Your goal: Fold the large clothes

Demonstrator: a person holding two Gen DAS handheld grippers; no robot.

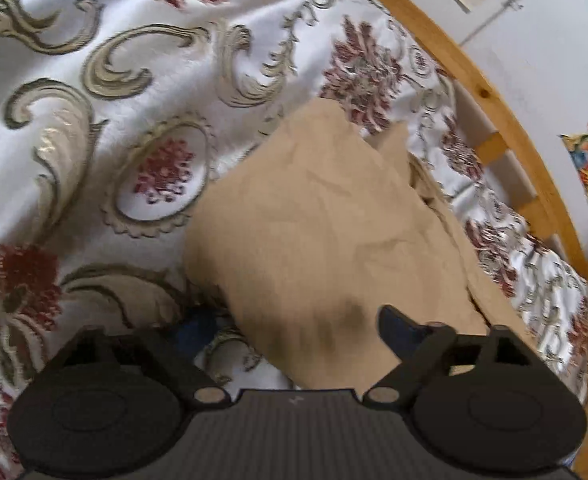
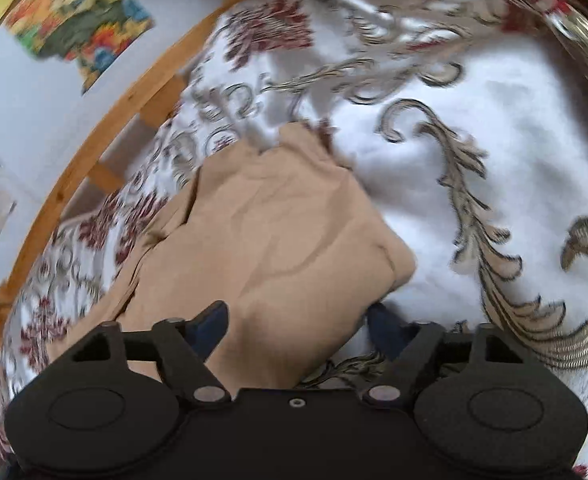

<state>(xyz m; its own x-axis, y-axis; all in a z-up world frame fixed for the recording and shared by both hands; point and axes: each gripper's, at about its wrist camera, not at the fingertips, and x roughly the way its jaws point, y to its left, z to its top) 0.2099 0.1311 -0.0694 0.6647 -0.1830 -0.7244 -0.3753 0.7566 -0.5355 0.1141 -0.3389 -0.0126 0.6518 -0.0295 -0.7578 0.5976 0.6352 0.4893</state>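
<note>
A tan garment (image 1: 326,240) lies folded into a thick bundle on a white bedspread with red flowers and gold scrolls (image 1: 74,120). My left gripper (image 1: 294,328) is open, its fingers spread either side of the bundle's near edge, just above it. The same garment (image 2: 270,248) shows in the right wrist view, with looser layers trailing out at its left side. My right gripper (image 2: 298,324) is open too, its fingers (image 2: 214,320) spread over the bundle's near corner. Neither gripper holds cloth.
A wooden bed rail with slats (image 1: 506,120) runs along the bed's edge beside the garment, also seen in the right wrist view (image 2: 94,148). Behind it is a white wall with colourful pictures (image 2: 74,20). The bedspread bunches up in folds (image 2: 374,40) beyond the garment.
</note>
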